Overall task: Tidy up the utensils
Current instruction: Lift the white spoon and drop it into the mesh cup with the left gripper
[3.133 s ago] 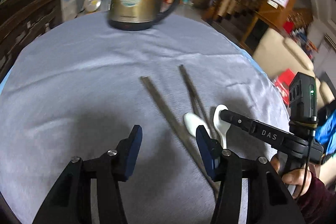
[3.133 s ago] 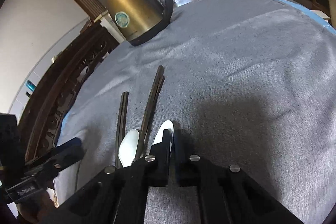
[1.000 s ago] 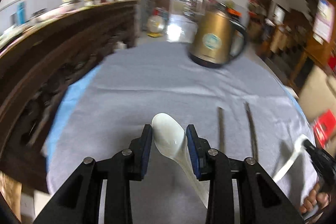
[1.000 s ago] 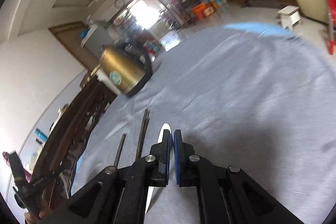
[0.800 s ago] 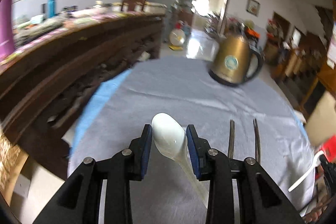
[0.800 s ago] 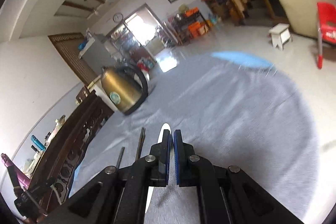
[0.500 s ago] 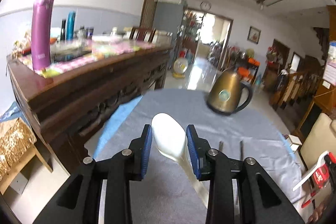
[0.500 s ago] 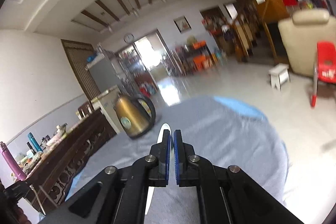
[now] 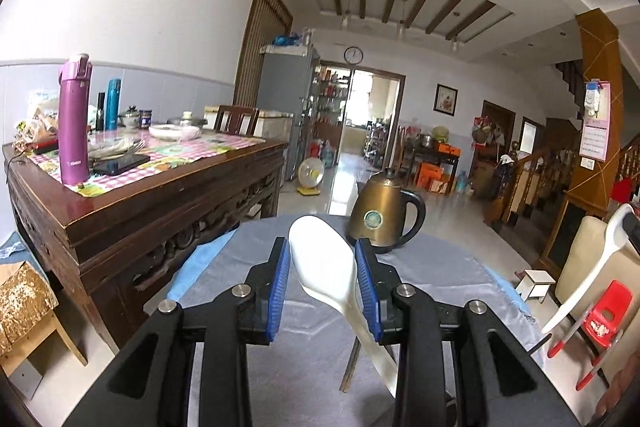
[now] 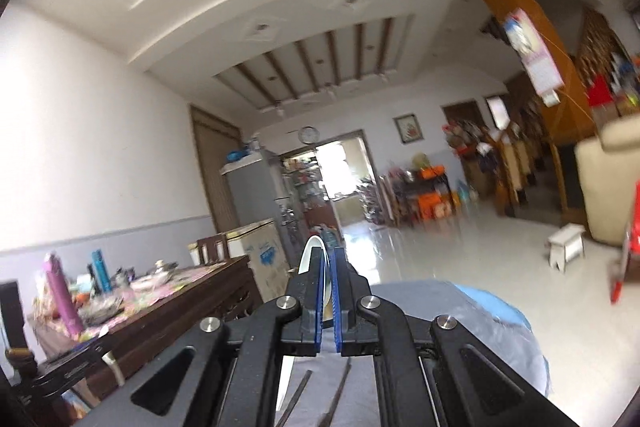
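My left gripper (image 9: 322,267) is shut on a white spoon (image 9: 332,279), bowl forward, held high above the grey-clothed table (image 9: 448,267). My right gripper (image 10: 327,279) is shut on a second white spoon (image 10: 310,257), held edge-on, its handle below (image 10: 286,383). That spoon also shows at the right of the left wrist view (image 9: 592,271). Dark chopsticks lie on the cloth under the grippers (image 9: 352,363) (image 10: 340,387).
A brass kettle (image 9: 382,219) stands at the far side of the table. A dark wooden sideboard (image 9: 132,211) with bottles and dishes stands left. A red chair (image 9: 604,311) and a beige armchair (image 9: 580,259) are at right.
Both grippers have risen and tilted up with their spoons. The table has dropped low in both views and the room and ceiling now fill them.
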`<state>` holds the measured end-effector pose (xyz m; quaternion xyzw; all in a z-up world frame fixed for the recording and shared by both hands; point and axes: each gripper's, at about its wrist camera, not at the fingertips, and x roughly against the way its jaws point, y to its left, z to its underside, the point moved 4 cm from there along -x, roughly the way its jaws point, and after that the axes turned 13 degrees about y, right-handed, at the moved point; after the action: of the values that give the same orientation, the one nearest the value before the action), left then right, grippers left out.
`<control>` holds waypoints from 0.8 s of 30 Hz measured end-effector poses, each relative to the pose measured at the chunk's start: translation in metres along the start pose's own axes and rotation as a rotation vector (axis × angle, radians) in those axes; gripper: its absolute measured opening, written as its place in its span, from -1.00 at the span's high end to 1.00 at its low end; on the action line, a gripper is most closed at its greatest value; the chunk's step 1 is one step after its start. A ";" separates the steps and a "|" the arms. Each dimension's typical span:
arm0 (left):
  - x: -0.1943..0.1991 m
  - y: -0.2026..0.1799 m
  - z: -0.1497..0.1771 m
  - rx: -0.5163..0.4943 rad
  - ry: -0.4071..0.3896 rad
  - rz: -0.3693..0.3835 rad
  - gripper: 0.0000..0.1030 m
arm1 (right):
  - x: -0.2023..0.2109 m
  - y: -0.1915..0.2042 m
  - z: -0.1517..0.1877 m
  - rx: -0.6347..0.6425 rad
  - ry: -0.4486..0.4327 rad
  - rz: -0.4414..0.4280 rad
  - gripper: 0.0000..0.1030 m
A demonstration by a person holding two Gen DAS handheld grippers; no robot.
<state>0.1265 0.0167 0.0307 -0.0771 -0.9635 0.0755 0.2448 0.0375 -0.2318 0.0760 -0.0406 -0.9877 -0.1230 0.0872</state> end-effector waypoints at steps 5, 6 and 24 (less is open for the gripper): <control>-0.006 -0.006 0.004 -0.012 -0.002 -0.006 0.32 | -0.019 0.049 0.032 0.135 0.075 -0.030 0.92; -0.007 -0.006 0.005 -0.013 -0.004 -0.008 0.32 | -0.023 0.053 0.038 0.148 0.093 -0.036 0.92; -0.009 -0.044 0.024 -0.097 -0.062 -0.004 0.32 | -0.048 0.044 0.118 0.263 0.258 -0.002 0.92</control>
<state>0.1172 -0.0302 0.0136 -0.0844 -0.9733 0.0306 0.2112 0.0701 -0.1627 -0.0355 -0.0116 -0.9760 0.0028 0.2175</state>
